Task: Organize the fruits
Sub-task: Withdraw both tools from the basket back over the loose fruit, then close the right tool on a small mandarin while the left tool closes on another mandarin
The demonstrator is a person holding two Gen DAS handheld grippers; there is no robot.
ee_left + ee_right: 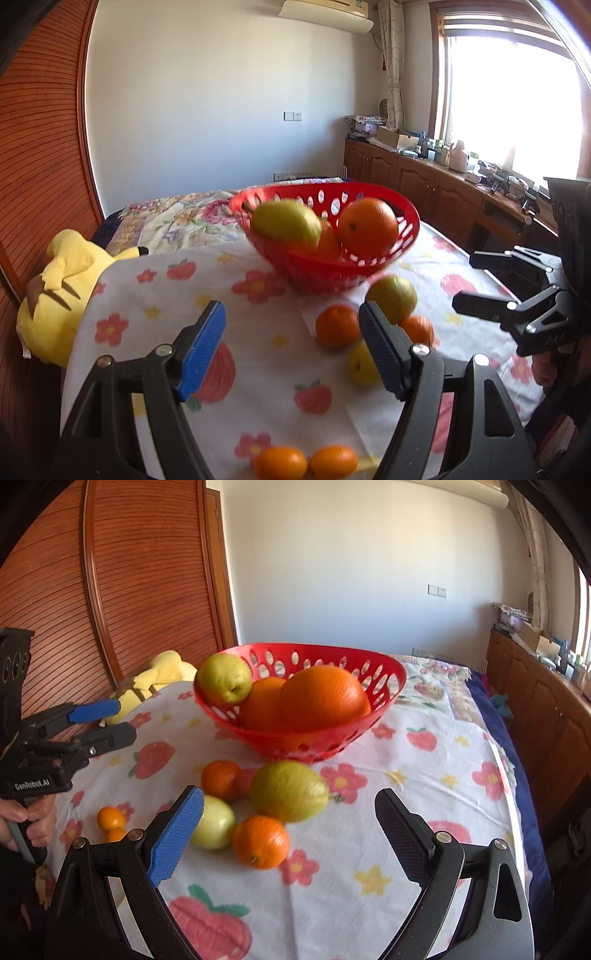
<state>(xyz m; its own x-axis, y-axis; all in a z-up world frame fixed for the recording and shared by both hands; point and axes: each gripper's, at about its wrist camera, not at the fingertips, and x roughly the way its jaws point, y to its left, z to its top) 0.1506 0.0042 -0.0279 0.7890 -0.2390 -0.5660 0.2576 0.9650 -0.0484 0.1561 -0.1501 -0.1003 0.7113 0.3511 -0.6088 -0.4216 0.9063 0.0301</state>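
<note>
A red basket [406,221] [391,668] stands on the flowered cloth and holds a large orange [367,227], a smaller orange and a yellow-green fruit [284,223]. In front of it lie a yellow-green fruit [290,790], two oranges [260,842] [221,779] and a pale green apple [216,827]. Two small oranges [280,463] sit nearest me. My left gripper [291,347] [125,720] is open and empty, left of the loose pile. My right gripper [290,836] [467,282] is open above the cloth, with the near orange ahead between its fingers, untouched.
A yellow plush toy [62,295] lies at the cloth's left edge against the slatted wooden door [147,572]. Wooden cabinets [424,184] with clutter run along the right under the window. A hand [33,819] grips the left tool's handle.
</note>
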